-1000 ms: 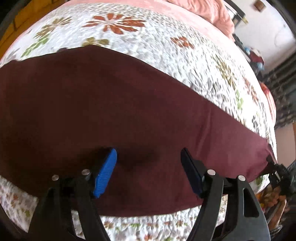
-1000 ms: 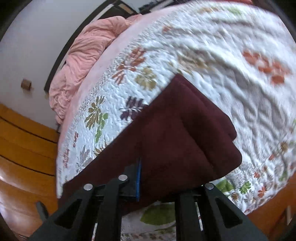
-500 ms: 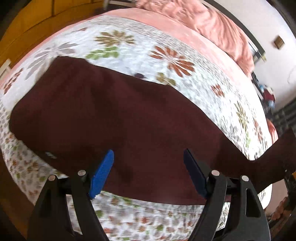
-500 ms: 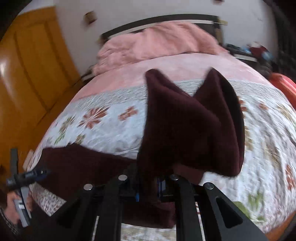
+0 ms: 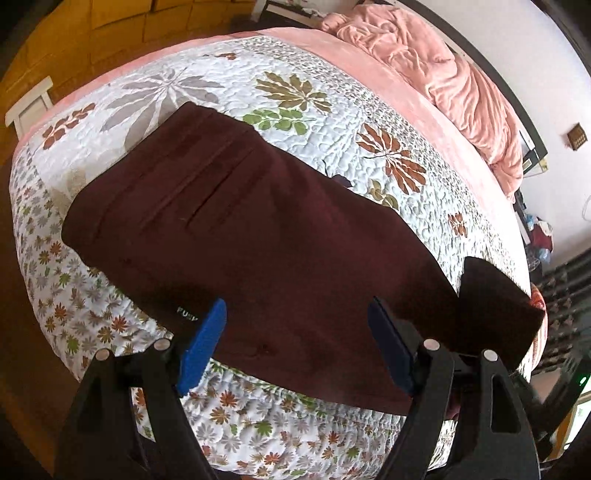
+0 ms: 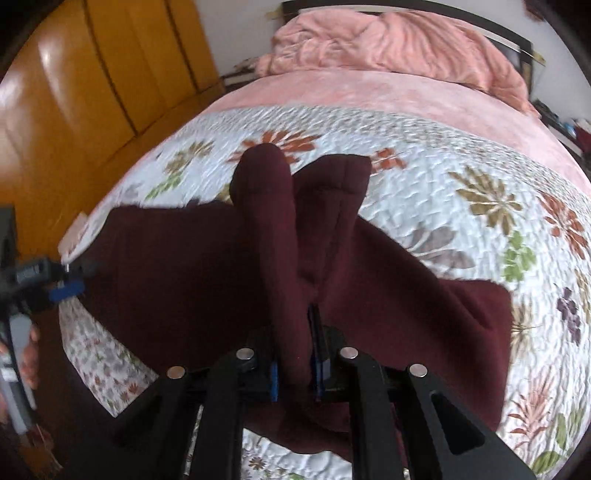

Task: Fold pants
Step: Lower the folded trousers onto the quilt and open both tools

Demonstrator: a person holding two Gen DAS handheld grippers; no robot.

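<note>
We take the quilt (image 5: 258, 74) as our landmark: a white quilted cover printed with rust, olive, green and grey leaves and flowers, spread over the bed and dropping over its near edge in a band of smaller flowers. Beyond the quilt we see a plain pink sheet (image 6: 369, 96), and past that, at the head of the bed, a crumpled pink blanket (image 5: 443, 66) against a dark headboard (image 6: 406, 13) and a white wall (image 5: 535, 44). To one side of the quilt stands a wardrobe (image 6: 74, 92) of glossy yellow-orange wood. A small brown fitting (image 5: 577, 136) hangs on the wall beyond the blanket; what it is we cannot tell.

The pants (image 5: 258, 240), dark maroon, lie lengthwise along the near edge of the quilt, waistband end flat on the fabric. White letters near their lower edge read "FUS", the rest hidden behind a blue pad.

Our left gripper (image 5: 297, 347) hovers over the near edge of the pants with its fingers spread wide and nothing between them; in the right wrist view it shows at the far end of the pants (image 6: 166, 277). Our right gripper (image 6: 295, 369) is clenched on the leg end of the pants, which rises in two bunched folds above the quilt, while the rest lies flat on the cover.
</note>
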